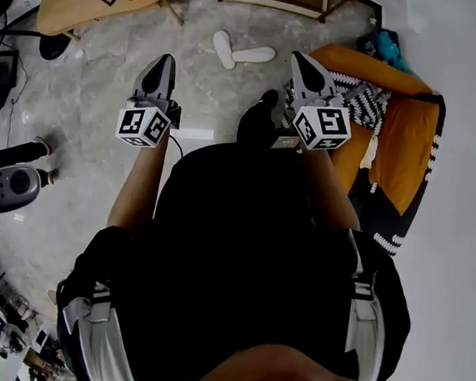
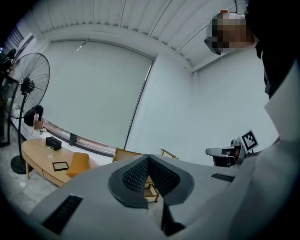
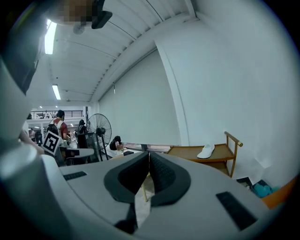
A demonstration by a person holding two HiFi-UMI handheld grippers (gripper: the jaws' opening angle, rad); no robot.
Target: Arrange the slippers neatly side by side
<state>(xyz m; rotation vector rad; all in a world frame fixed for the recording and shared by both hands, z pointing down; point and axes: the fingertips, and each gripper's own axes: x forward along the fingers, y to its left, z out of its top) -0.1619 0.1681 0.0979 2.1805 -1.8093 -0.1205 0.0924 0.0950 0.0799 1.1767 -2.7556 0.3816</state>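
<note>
Fingers [image 2: 137,176] of left gripper [image 1: 162,59] and right gripper [image 1: 301,59] together, empty; slippers [image 1: 251,55] small, distant, maybe in contact.

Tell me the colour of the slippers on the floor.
White. The slippers show best in the head view.

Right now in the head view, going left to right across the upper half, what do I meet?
wooden table → left gripper → white slippers → right gripper → orange cushion
</note>
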